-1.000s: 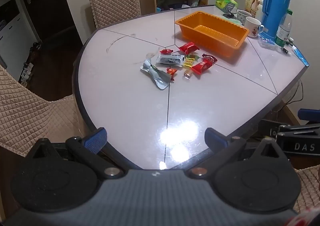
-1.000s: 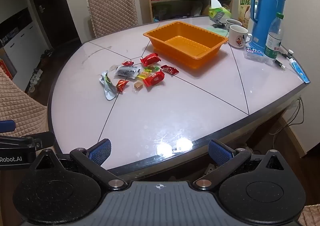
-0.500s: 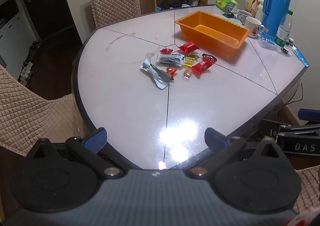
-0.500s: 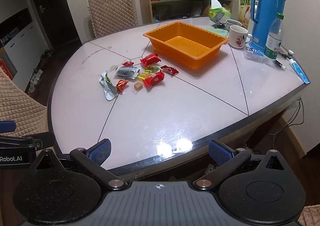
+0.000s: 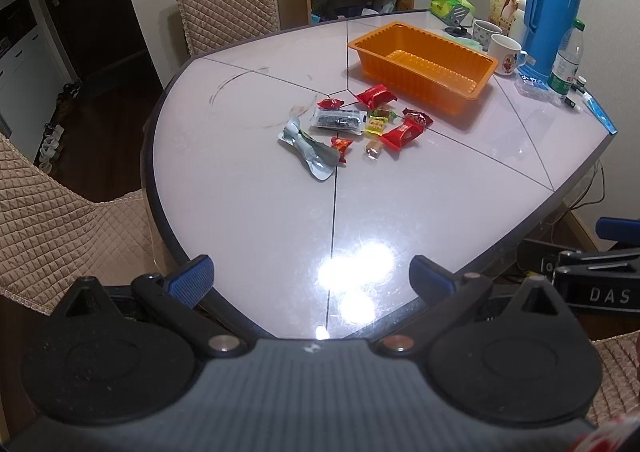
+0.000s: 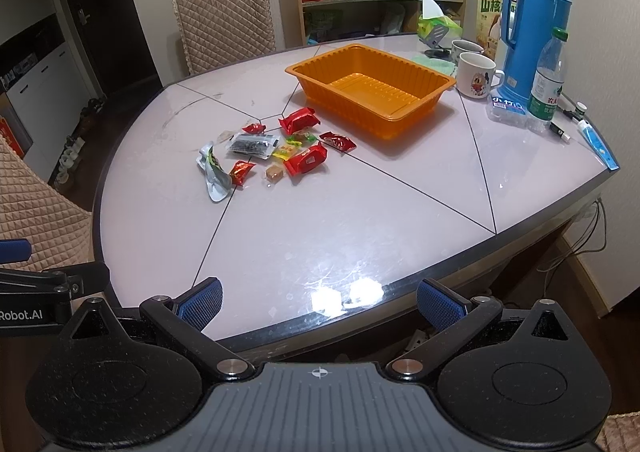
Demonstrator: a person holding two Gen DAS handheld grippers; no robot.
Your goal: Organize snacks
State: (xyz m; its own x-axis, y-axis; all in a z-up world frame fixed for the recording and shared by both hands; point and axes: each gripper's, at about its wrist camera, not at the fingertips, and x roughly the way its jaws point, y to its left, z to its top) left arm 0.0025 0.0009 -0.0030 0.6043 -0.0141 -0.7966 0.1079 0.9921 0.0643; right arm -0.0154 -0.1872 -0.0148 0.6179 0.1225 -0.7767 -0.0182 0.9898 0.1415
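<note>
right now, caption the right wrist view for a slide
Open right gripper faces loose snacks beside an empty orange tray.

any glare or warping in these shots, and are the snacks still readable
Left wrist view: lamp glare on the table near the open left gripper; fisheye bends the rim. Right wrist view: glare by the right gripper; snacks sharp, print too small.

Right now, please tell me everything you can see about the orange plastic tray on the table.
The orange plastic tray is a rectangular, open-topped container with ribbed walls, a flat outward rim and a ridged floor. It looks like thin, glossy moulded plastic. It is empty and sits upright and flat on the pale table, turned at an angle to the table's near edge. The loose wrapped snacks lie on the table in front of it, none inside it. A white mug stands close to its far right corner. Neither claw touches it.
</note>
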